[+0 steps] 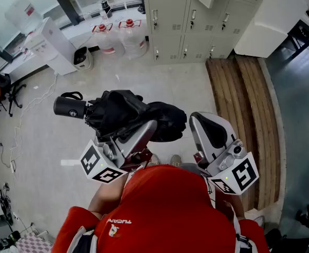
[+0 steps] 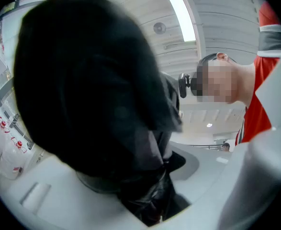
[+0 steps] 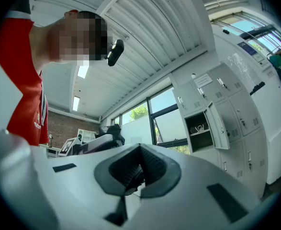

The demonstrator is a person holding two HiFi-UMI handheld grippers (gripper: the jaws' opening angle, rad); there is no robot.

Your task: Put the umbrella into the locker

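Indoors: pale floor (image 1: 43, 141), grey lockers (image 1: 170, 20) along far wall. Left tool (image 1: 139, 135) clamps folded black umbrella (image 1: 128, 115), long axis crosswise, handle (image 1: 70, 107) leftward; right tool (image 3: 139, 150) closed, empty.

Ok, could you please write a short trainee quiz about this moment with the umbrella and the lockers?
1. Which gripper holds the black folded umbrella: A left, B right, C both?
2. True or false: the right gripper is shut and empty.
3. Fill in: in the right gripper view, one locker stands with its door ___.
Key: 1 A, the left gripper; 2 true; 3 open.
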